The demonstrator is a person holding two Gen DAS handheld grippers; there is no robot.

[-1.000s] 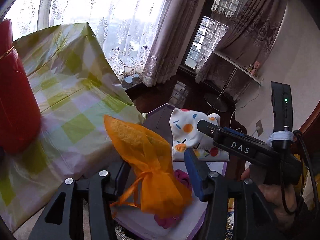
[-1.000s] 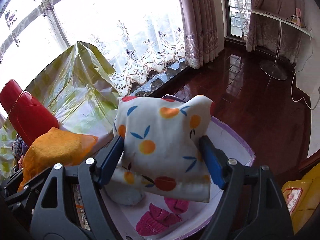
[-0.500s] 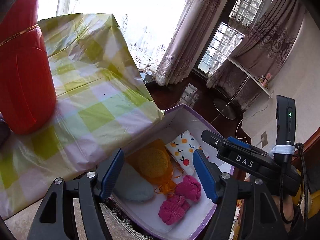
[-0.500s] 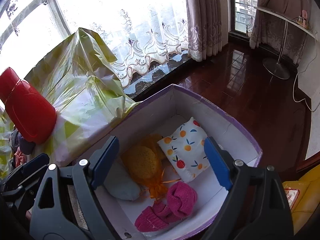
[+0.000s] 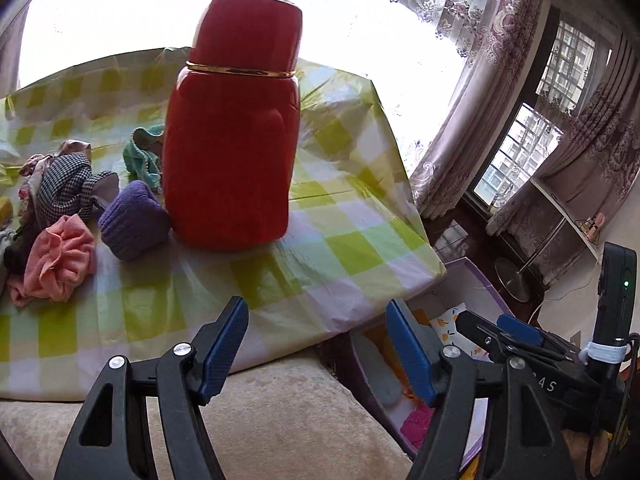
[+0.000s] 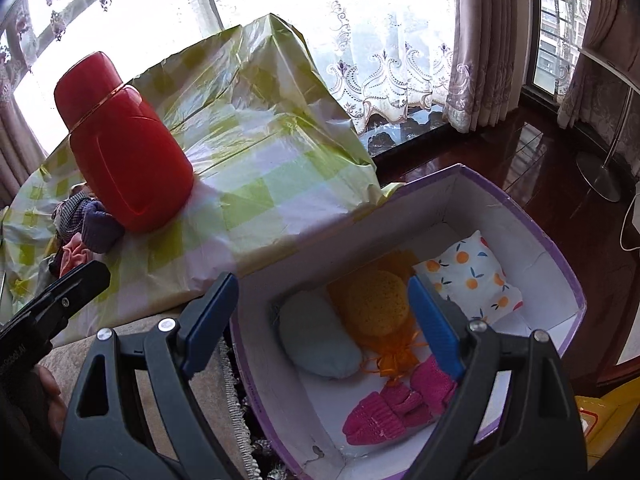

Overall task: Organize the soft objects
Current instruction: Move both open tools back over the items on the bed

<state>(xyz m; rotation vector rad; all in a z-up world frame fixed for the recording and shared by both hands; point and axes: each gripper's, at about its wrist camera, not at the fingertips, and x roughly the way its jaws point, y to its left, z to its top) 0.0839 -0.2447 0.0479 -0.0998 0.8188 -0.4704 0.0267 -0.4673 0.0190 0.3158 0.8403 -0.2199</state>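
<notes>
My left gripper [image 5: 316, 312] is open and empty above the near edge of the table, facing a pile of soft items: a purple knit piece [image 5: 132, 220], a pink cloth [image 5: 60, 256], a black-and-white checked cloth [image 5: 64, 188] and a teal piece [image 5: 140, 156]. My right gripper [image 6: 320, 284] is open and empty above the purple-rimmed box [image 6: 560, 256]. In the box lie an orange-print pillow [image 6: 476, 276], an orange mesh pouch [image 6: 376, 308], a pale blue pad [image 6: 316, 340] and pink knitwear [image 6: 396, 404].
A tall red flask [image 5: 232, 140] stands upright on the green checked tablecloth [image 5: 340, 248], right beside the pile. A beige cushioned surface [image 5: 280, 420] lies under both grippers. Dark wooden floor [image 6: 500, 152] and curtained windows lie beyond the box.
The orange pouch left my left gripper and the print pillow left my right; both now lie in the box. Both grippers opened and swung left, the left one toward the flask and pile.
</notes>
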